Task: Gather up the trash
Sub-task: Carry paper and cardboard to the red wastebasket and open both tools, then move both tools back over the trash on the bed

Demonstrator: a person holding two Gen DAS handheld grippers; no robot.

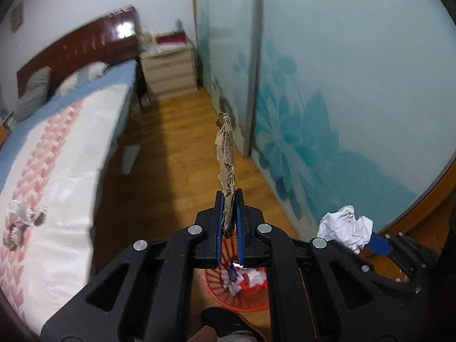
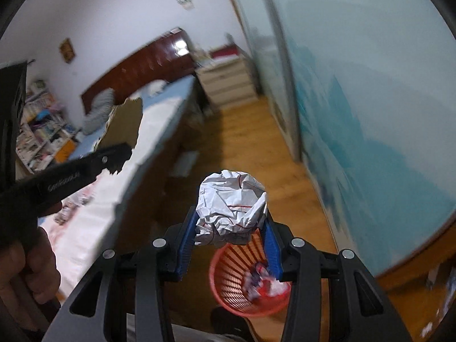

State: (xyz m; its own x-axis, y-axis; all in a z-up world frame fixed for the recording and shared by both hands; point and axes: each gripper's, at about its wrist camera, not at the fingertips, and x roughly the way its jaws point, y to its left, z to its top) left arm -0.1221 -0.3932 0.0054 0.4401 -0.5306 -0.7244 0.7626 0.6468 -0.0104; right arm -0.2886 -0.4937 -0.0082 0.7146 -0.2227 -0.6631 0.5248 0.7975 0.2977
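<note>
Over the red basket (image 2: 245,282) on the wood floor, between the bed (image 1: 71,148) and the wardrobe doors (image 1: 356,85), both tools hang loaded. One left gripper (image 1: 228,199) is clamped tight on one flat scrap of torn cardboard (image 1: 225,154), which stands edge-on above its jaws. One right gripper (image 2: 230,228) squeezes one crumpled paper ball (image 2: 232,205) between its blue pads, jaws partly apart around the bulk.

Carrying to the basket looks like the step in hand, and the drop seems close. Next, I judge, each tool must sit squarely above the rim and let go, the cardboard tipped so it slides in rather than catching the edge.

One basket, already holding a few wrappers, too blurred to count. One more small heap of wrappers (image 1: 21,222) lies on the bed, not yet collected.
</note>
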